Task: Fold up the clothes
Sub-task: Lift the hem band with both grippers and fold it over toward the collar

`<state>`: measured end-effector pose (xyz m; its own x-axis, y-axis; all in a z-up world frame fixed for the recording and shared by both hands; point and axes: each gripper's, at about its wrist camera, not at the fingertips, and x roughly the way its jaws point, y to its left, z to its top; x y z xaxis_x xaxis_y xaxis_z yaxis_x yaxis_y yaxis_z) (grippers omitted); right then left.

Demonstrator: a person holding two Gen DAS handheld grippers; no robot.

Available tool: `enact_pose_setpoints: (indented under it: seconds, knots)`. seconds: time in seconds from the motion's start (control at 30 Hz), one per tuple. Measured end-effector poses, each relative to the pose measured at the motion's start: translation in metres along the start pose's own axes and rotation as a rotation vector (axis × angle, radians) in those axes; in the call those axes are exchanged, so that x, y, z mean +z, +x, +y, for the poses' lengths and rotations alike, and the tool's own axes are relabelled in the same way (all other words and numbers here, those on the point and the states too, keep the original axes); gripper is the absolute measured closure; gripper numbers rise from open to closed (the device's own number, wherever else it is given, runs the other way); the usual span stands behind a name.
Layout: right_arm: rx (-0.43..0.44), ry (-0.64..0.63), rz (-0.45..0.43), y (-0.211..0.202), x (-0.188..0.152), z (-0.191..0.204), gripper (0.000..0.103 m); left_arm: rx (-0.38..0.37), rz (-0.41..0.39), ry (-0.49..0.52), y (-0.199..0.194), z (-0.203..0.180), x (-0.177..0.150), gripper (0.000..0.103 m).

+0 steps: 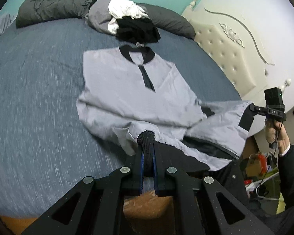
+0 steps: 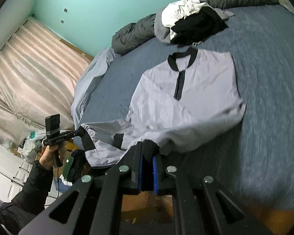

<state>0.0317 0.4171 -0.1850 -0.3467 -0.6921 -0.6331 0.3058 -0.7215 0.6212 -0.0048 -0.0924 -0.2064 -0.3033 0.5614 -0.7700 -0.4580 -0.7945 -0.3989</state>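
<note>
Grey jacket [image 1: 127,90] spread flat on the blue bed [image 1: 35,98], collar toward the clothes pile [image 1: 131,23] at the far edge. Left gripper [image 1: 148,152] clamped on a black knit cuff [image 1: 146,139]; right gripper [image 2: 147,156] clamped likewise on the other cuff [image 2: 150,146]. Left view only: cream headboard [image 1: 225,54]. Right view only: pink curtain [image 2: 35,74].
</note>
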Motion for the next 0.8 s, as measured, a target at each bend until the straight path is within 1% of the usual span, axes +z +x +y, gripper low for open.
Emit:
enact_pose_setpoints:
  seconds: [0.2,0.4,0.43,0.53,0.57,0.7,0.8]
  knots:
    - [-0.049,0.016,0.004,0.029,0.074,-0.026,0.095,0.015,-0.009,-0.006,0.017,0.019,0.073,0.095]
    - [-0.1,0.033,0.009,0.059,0.149,-0.054,0.095,0.01,-0.01,-0.064,0.053,0.059,0.155,0.095]
    - [-0.108,0.036,0.009,0.064,0.161,-0.058,0.095,0.014,-0.005,-0.075,0.063,0.066,0.17,0.095]
    - [-0.134,0.044,0.012,0.079,0.199,-0.072,0.095,0.039,0.011,-0.099,0.088,0.086,0.203,0.095]
    - [-0.142,0.047,0.012,0.084,0.211,-0.076,0.095,0.043,0.024,-0.113,0.102,0.096,0.217,0.095]
    - [-0.191,0.081,0.027,0.124,0.254,-0.113,0.095,0.064,0.06,-0.163,0.15,0.126,0.252,0.095]
    - [-0.226,0.116,0.036,0.155,0.279,-0.144,0.095,0.07,0.084,-0.206,0.187,0.151,0.266,0.095]
